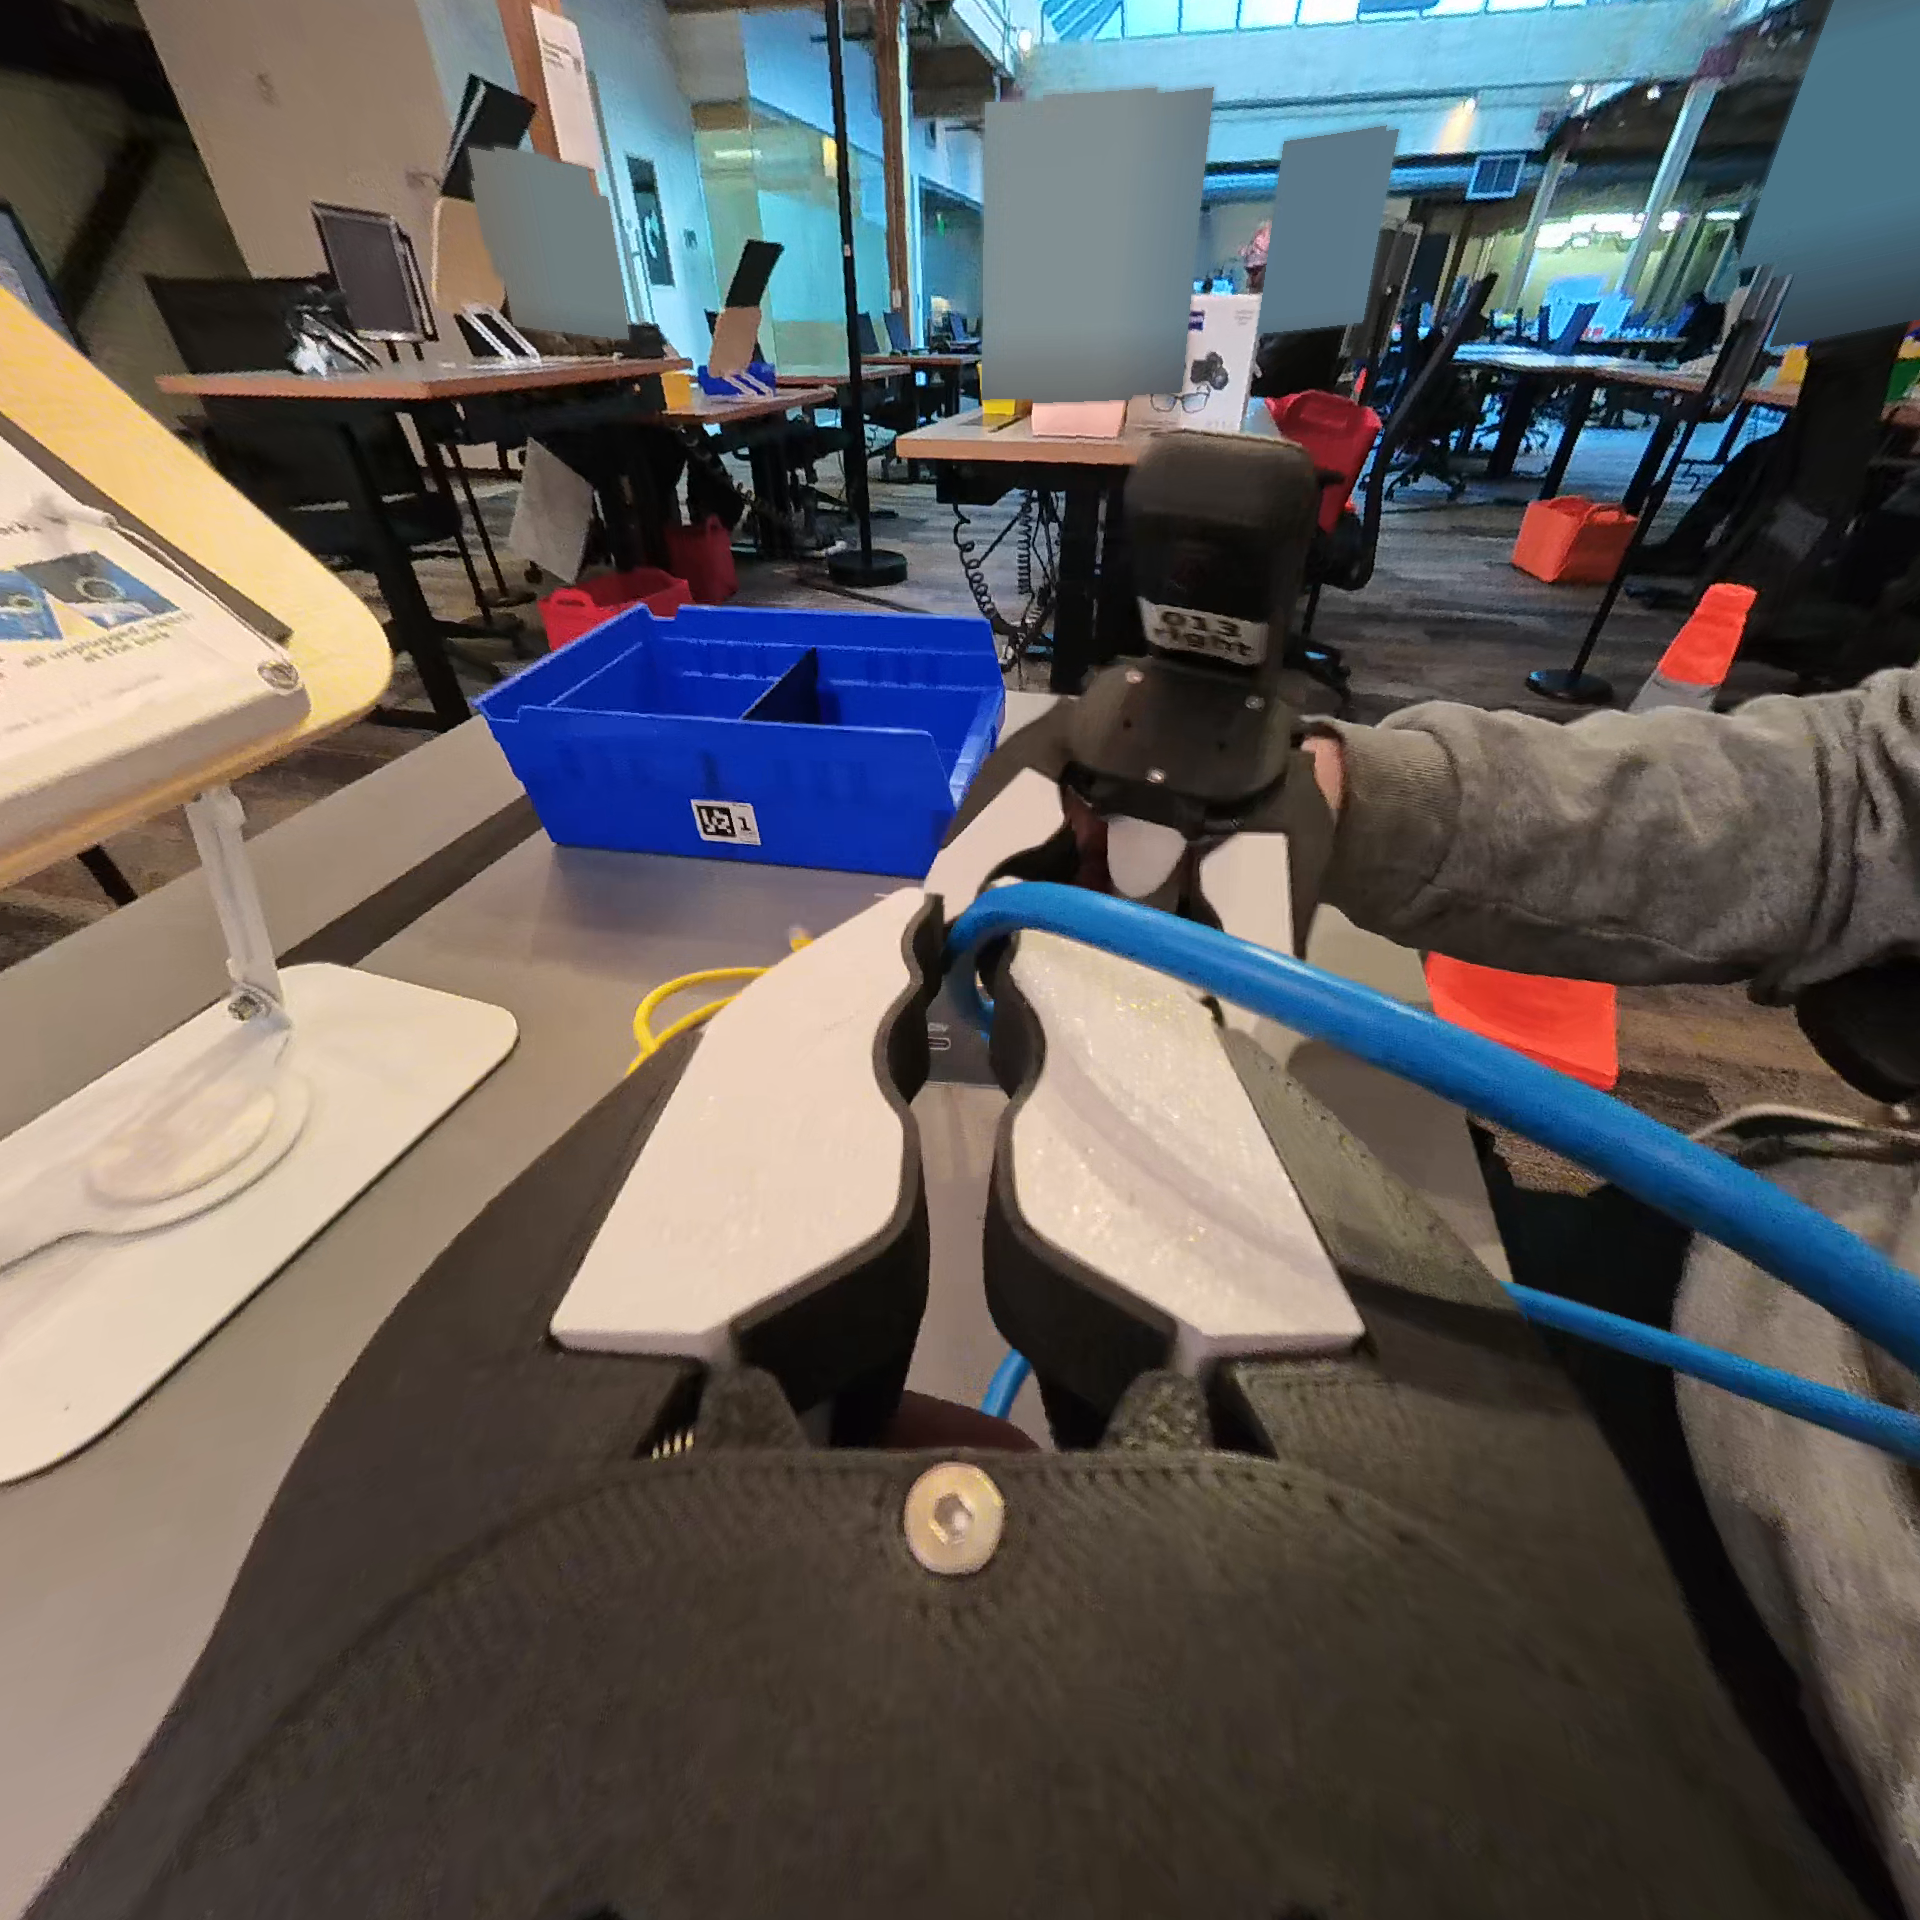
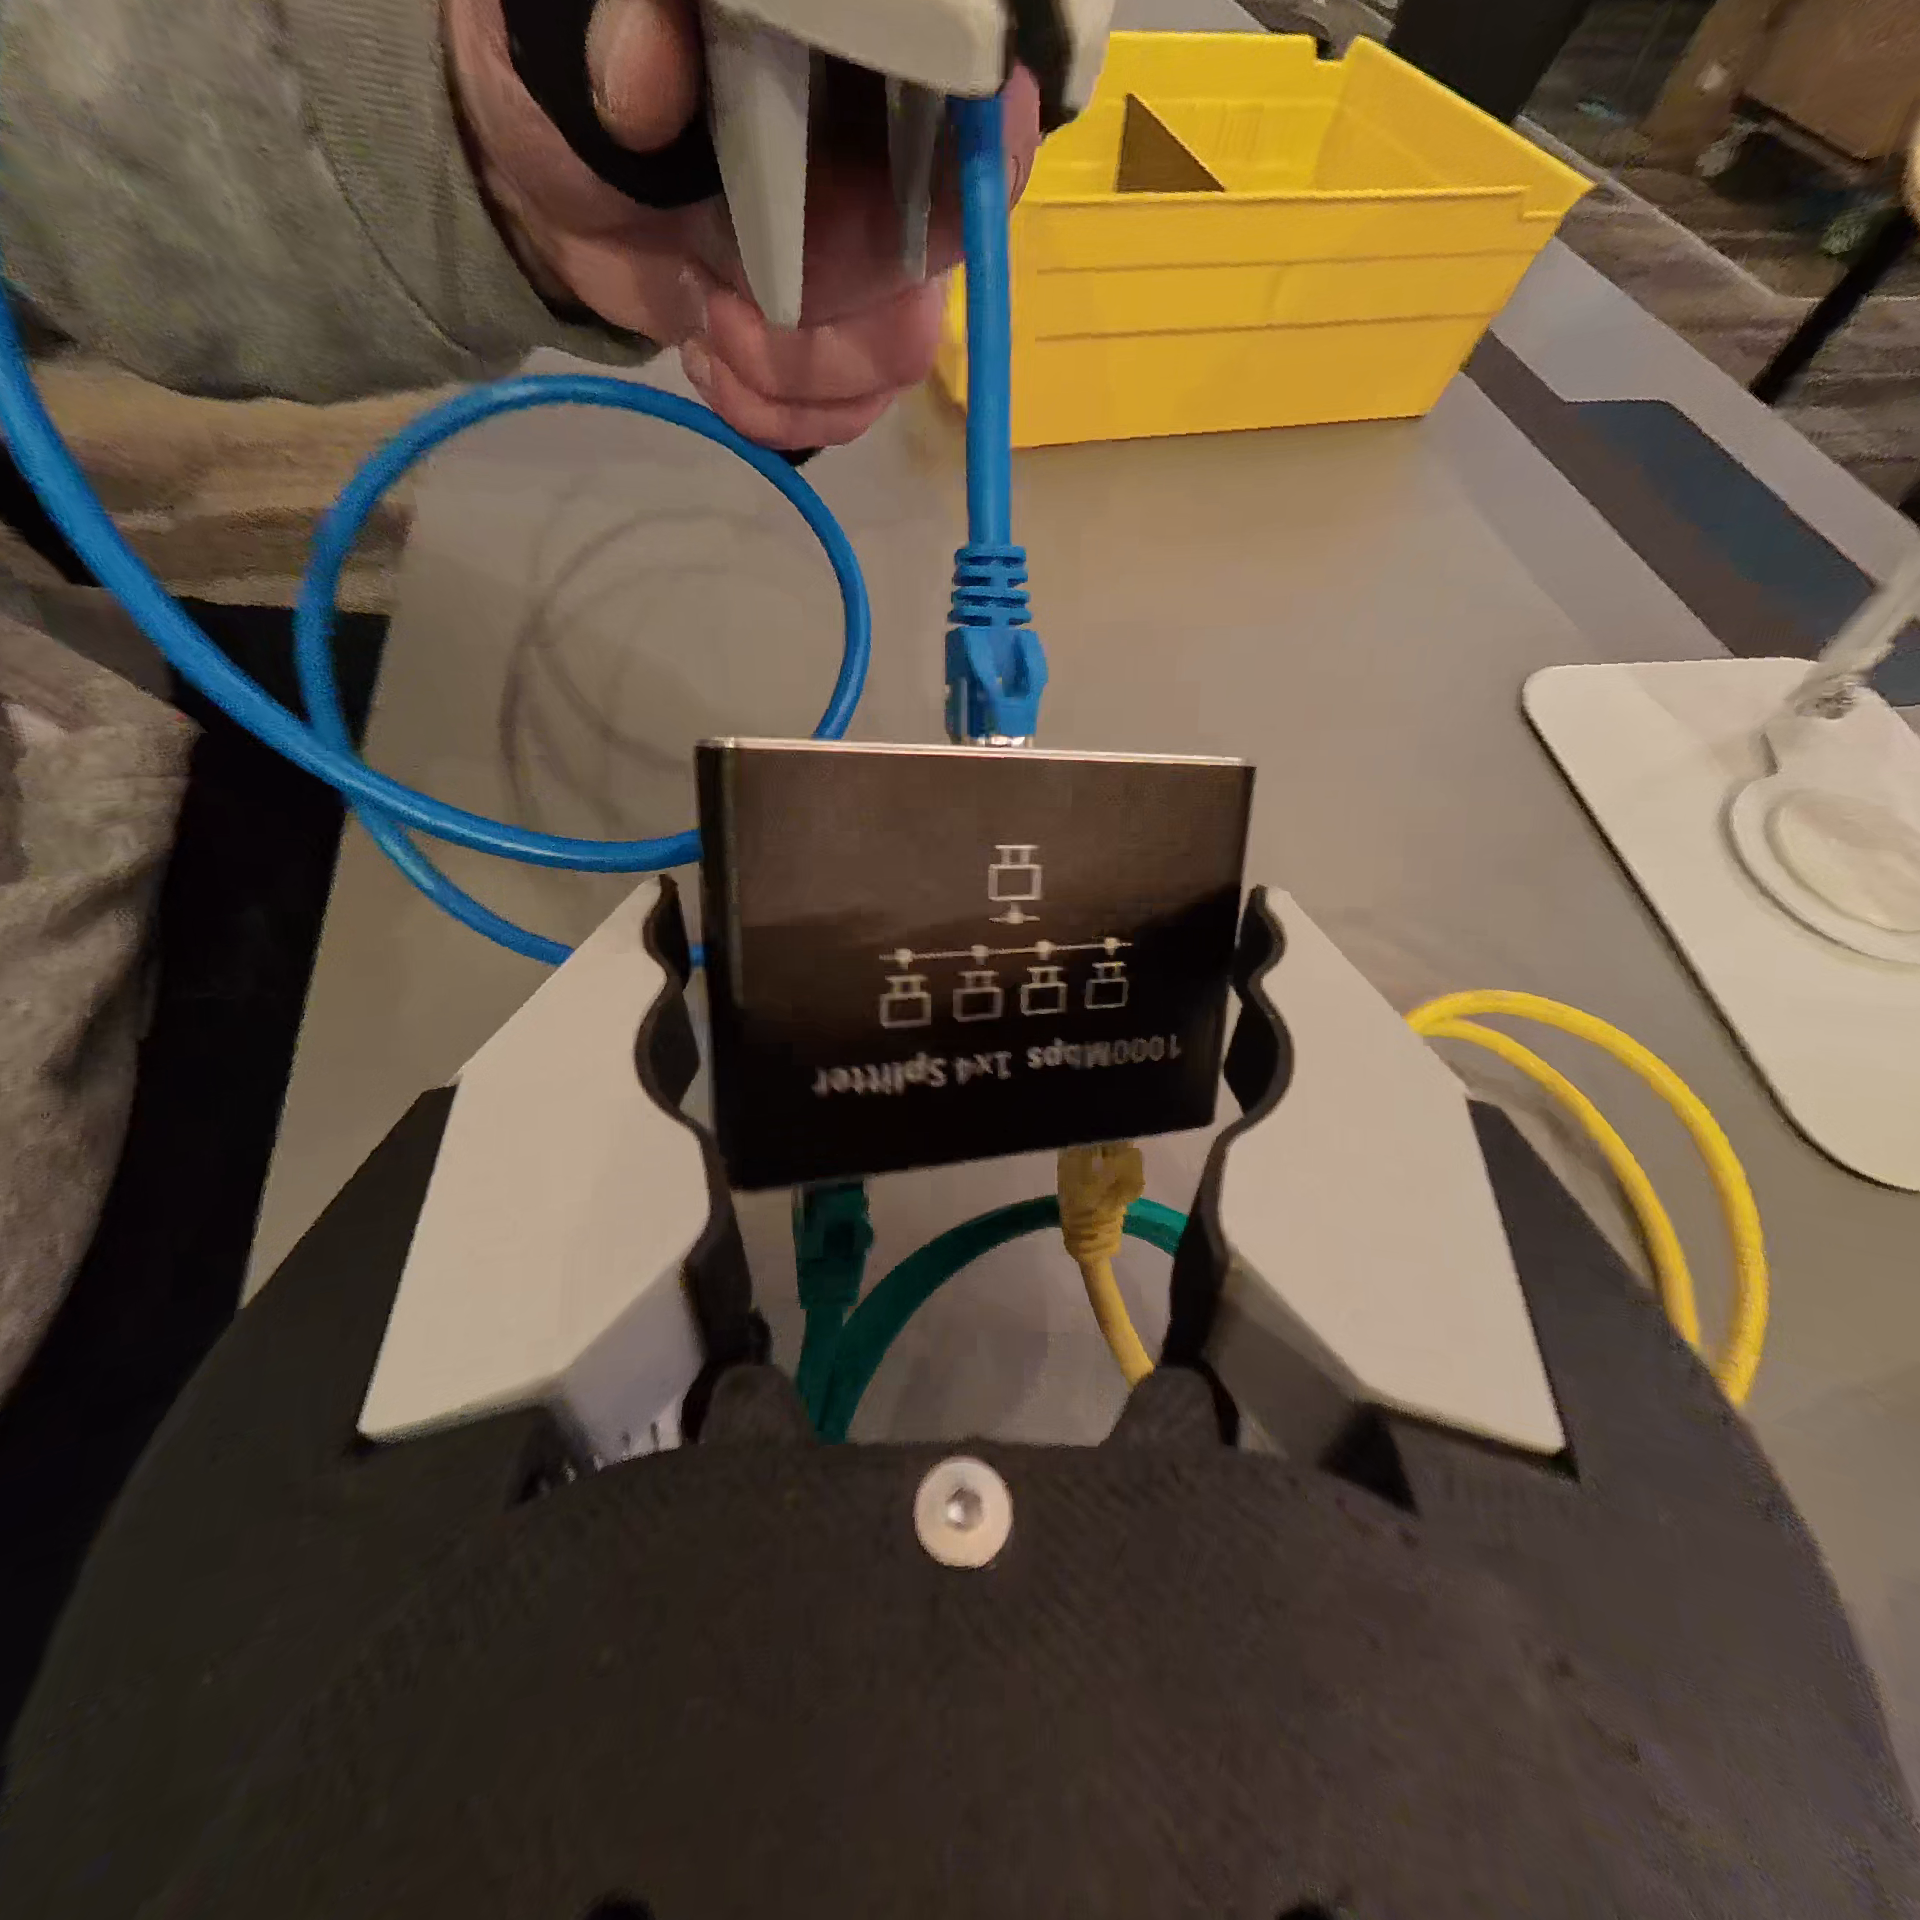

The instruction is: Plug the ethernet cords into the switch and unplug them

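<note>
Grey tabletop [image 2: 1299, 582] is being used as the work surface. From the left, the blue cord [image 2: 987, 343] is being pinched by the left gripper [image 2: 883, 156], its plug at the switch [image 2: 971, 956], which is being clamped by the right gripper [image 2: 961, 1039]. Plug and port should probably be kept aligned, the switch braced.

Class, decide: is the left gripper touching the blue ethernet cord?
Touching. The right wrist view shows the left gripper pinching the blue ethernet cord between its fingers.
</note>
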`<state>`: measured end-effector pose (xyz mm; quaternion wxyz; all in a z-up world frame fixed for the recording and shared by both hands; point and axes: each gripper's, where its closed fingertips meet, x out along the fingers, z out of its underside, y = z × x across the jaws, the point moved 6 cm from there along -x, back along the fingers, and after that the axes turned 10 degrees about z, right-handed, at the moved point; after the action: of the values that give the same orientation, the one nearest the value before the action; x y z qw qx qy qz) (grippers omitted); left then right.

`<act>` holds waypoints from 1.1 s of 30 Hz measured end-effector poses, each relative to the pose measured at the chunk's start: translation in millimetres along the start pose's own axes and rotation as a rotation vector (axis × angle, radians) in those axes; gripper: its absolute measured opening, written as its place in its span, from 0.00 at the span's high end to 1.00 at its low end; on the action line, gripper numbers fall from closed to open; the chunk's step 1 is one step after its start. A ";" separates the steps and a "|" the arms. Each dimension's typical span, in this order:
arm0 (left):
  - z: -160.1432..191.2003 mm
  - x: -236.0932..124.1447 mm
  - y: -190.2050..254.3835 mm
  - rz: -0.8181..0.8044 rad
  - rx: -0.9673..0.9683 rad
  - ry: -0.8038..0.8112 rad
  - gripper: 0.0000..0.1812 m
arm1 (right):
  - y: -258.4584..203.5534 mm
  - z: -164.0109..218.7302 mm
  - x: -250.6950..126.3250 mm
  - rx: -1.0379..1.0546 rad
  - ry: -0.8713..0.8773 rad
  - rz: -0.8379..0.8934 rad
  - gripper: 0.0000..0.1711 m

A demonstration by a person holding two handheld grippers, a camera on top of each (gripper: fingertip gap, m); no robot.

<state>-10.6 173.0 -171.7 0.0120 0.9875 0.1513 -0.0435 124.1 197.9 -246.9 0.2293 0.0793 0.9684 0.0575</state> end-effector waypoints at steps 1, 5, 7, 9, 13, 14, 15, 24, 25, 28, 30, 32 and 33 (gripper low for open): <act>-2.7 1.8 -0.9 -0.007 -0.002 0.001 0.97 | -1.4 -1.1 -0.2 -0.021 -0.020 0.042 0.40; -13.3 11.1 -3.8 -0.039 -0.012 -0.006 0.97 | -5.3 -1.7 -5.2 -0.177 -0.135 0.378 0.44; -19.6 16.4 -3.1 -0.022 -0.047 0.012 0.97 | -7.0 0.8 -6.2 -0.294 -0.224 0.585 0.51; -25.6 23.0 -2.8 -0.037 -0.073 0.011 0.97 | -6.9 -2.6 -9.8 -0.437 -0.240 0.785 0.63; -42.0 30.7 3.4 -0.040 -0.054 -0.023 0.97 | 1.9 -10.3 -24.6 -0.489 -0.184 0.939 0.78; -46.2 31.3 5.2 -0.036 -0.039 -0.028 0.97 | 5.6 -14.1 -31.0 -0.449 -0.159 0.934 0.79; -50.1 31.7 5.6 -0.039 -0.027 -0.034 0.97 | 9.8 -19.1 -37.9 -0.439 -0.142 0.945 0.80; -86.1 -3.4 -7.6 -0.187 0.066 -0.015 0.84 | 57.8 -68.3 -97.0 -0.108 0.061 0.873 0.80; -87.1 -11.4 -8.7 -0.218 0.069 -0.001 0.84 | 62.7 -75.2 -104.2 -0.094 0.080 0.872 0.80; -80.7 -34.9 -11.7 -0.303 0.037 0.030 0.84 | 76.5 -97.7 -123.5 -0.039 0.134 0.845 0.80; -68.2 -46.2 -12.2 -0.337 -0.004 0.035 0.85 | 85.0 -113.9 -135.5 -0.032 0.170 0.838 0.80; -50.2 -52.5 -10.7 -0.362 -0.039 -0.006 0.85 | 92.9 -129.7 -146.9 -0.032 0.198 0.835 0.80; -40.9 -54.8 -9.0 -0.380 -0.046 -0.024 0.85 | 96.8 -137.5 -152.2 -0.026 0.211 0.829 0.80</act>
<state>-62.0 166.8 -126.2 0.0280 0.9400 0.3358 -0.0530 208.3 255.2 -44.3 0.0875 0.4527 0.8719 0.1647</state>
